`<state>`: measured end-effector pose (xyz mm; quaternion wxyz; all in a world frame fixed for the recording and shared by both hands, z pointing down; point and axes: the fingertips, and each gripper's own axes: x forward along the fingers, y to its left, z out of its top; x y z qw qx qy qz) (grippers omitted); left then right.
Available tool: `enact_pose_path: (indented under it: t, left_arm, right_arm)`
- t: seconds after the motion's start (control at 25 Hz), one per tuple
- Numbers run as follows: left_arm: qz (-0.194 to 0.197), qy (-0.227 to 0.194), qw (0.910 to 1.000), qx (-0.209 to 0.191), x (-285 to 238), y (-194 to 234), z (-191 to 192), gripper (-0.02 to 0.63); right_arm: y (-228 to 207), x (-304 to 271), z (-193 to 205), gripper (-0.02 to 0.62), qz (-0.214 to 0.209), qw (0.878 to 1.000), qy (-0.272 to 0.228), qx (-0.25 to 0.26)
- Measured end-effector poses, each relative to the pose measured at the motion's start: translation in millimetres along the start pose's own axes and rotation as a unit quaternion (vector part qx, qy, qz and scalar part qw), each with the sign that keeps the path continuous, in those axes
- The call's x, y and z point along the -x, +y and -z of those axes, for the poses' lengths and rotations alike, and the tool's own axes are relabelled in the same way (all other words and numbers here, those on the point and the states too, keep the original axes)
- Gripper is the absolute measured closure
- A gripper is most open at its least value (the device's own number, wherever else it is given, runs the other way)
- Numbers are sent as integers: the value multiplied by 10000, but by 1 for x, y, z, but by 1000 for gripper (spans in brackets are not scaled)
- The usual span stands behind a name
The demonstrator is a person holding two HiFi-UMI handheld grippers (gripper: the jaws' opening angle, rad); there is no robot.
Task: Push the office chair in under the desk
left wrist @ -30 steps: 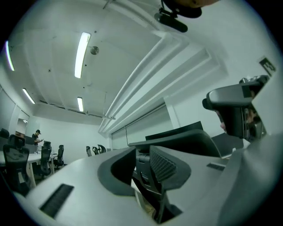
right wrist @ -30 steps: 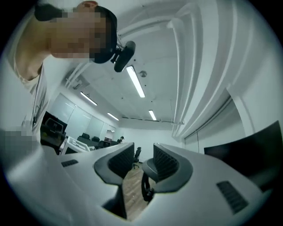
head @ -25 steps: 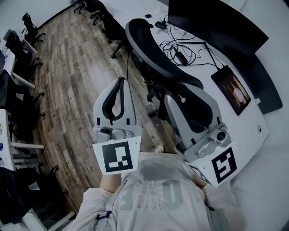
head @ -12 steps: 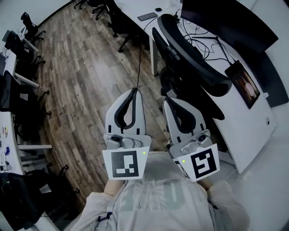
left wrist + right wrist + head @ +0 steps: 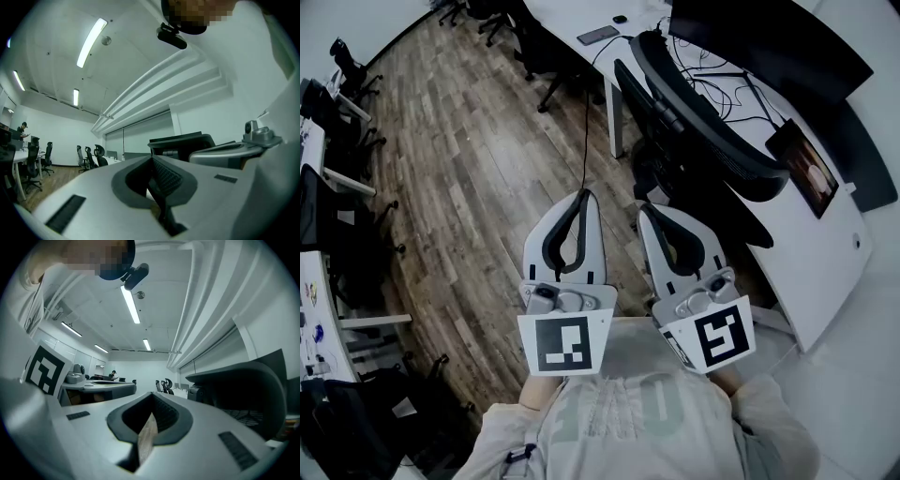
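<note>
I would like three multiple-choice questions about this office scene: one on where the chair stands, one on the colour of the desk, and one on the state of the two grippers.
1. Where is the office chair?
A. close against the desk
B. far away from the desk
C. lying on its side

2. What colour is the desk top?
A. black
B. white
C. red

3. How are the left gripper and the right gripper?
A. both wide open
B. both shut and empty
C. both shut on the chair

Answers:
1 A, its backrest stands at the desk's edge.
2 B, the bare top shows white.
3 B, each gripper view shows the jaws together with nothing between them.
</note>
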<state>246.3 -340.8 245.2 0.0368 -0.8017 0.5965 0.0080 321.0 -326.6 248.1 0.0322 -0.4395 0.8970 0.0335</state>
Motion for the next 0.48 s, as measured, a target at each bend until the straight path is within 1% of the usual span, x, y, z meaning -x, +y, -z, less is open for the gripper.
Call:
enact_pose_path:
  t: [0.24, 0.48]
  left_arm:
    - [-10, 45, 9999, 98, -2, 4, 6, 589]
    - [-27, 153, 9997, 170, 5, 5, 10, 589]
  right_arm:
    - [-1, -4, -1, 575, -35, 10000, 14, 70]
    - [8, -2, 6, 575, -109, 9998, 134, 24]
